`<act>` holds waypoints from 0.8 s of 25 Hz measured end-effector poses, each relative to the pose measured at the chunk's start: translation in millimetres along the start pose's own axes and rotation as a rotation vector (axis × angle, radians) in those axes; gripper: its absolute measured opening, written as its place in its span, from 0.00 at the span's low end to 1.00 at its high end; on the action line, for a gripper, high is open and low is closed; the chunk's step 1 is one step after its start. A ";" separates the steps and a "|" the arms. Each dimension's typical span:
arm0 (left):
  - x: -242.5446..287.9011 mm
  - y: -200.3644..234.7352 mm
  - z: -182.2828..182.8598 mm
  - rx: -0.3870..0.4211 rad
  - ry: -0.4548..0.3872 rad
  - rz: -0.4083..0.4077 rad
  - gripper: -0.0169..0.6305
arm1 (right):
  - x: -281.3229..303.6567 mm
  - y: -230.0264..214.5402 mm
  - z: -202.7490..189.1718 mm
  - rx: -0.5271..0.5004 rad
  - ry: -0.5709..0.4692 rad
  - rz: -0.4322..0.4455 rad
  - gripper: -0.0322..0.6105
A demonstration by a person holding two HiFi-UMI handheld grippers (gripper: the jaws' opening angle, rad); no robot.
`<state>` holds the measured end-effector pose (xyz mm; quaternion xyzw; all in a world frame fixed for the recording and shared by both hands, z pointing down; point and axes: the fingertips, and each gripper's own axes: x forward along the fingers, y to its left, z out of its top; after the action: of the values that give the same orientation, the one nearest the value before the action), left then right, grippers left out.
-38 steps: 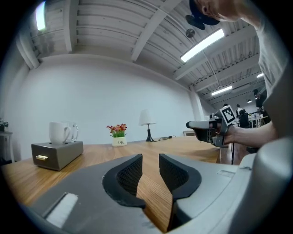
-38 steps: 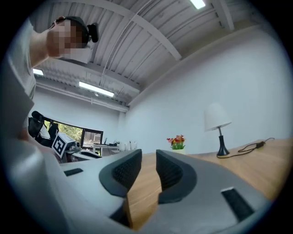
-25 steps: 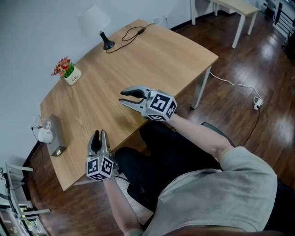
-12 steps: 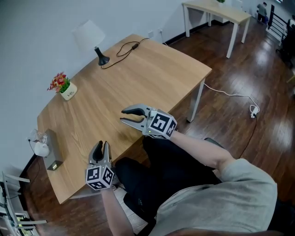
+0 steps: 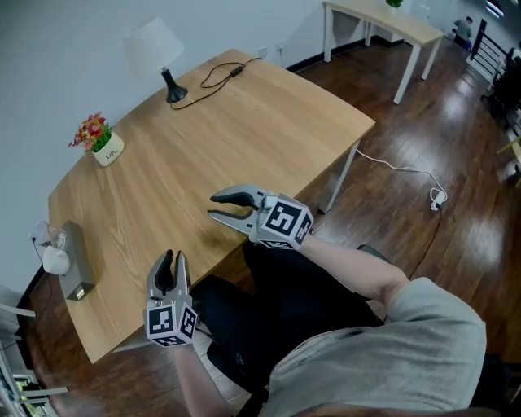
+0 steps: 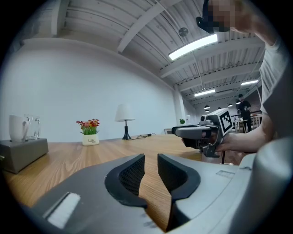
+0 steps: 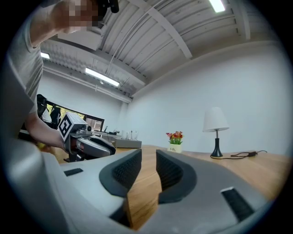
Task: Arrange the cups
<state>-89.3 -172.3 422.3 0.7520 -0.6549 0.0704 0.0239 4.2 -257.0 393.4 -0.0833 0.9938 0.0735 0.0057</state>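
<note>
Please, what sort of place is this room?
Probably an office or workroom rather than a home: a large wooden desk with a table lamp, a second white desk farther back, and ceiling strip lights under an exposed roof.

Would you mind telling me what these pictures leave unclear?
- Cups, head view: too small and far to count.
- Flower pot label, left gripper view: print too small to read.
- Grey box under the cups, head view: too small to identify.

A wooden table (image 5: 244,122) stands against a white wall (image 5: 57,57) on dark plank floor (image 5: 444,122), seemingly another white table (image 5: 391,18) beyond.
</note>
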 end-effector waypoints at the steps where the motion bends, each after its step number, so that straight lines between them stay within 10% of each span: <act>1: -2.6 0.3 -0.3 0.005 -0.001 0.006 0.18 | 4.5 2.8 -0.6 -0.003 0.002 0.010 0.20; 20: -7.2 -13.7 -0.8 0.082 -0.009 0.024 0.18 | 7.9 12.8 -2.4 -0.005 0.042 0.068 0.19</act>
<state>-76.8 -163.2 422.9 0.7449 -0.6604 0.0942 -0.0105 -5.7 -246.2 397.5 -0.0509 0.9958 0.0746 -0.0178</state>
